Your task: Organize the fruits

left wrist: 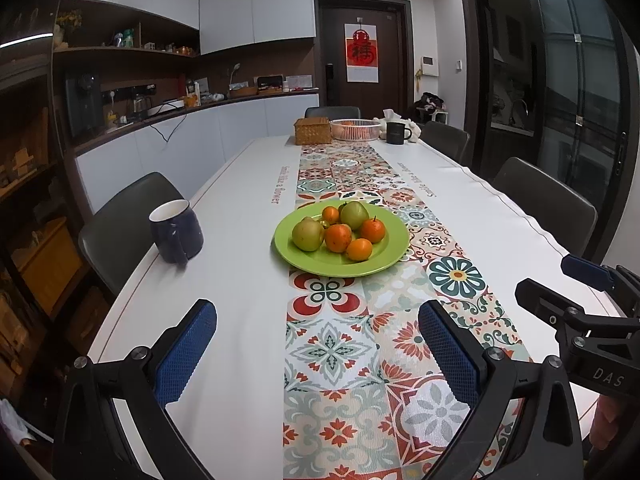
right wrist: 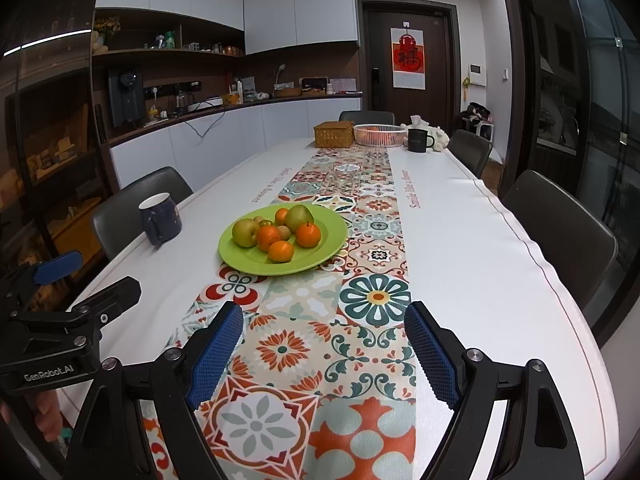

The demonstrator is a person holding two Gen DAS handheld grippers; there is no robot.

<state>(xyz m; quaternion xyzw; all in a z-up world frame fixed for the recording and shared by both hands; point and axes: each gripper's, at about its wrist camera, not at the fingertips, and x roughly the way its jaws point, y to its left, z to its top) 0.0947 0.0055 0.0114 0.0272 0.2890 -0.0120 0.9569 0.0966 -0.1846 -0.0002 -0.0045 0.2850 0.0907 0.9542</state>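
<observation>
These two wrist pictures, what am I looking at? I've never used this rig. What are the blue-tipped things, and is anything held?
Each picture comes from a camera on a hand-held gripper, looking along its two blue-padded fingers. One shows the left gripper, the other the right gripper; each also glimpses the other at its edge. Both are open and hold nothing. On the table lie a green plate of fruit, a dark mug, and farther off a wicker box, a white basket and a second mug.
</observation>
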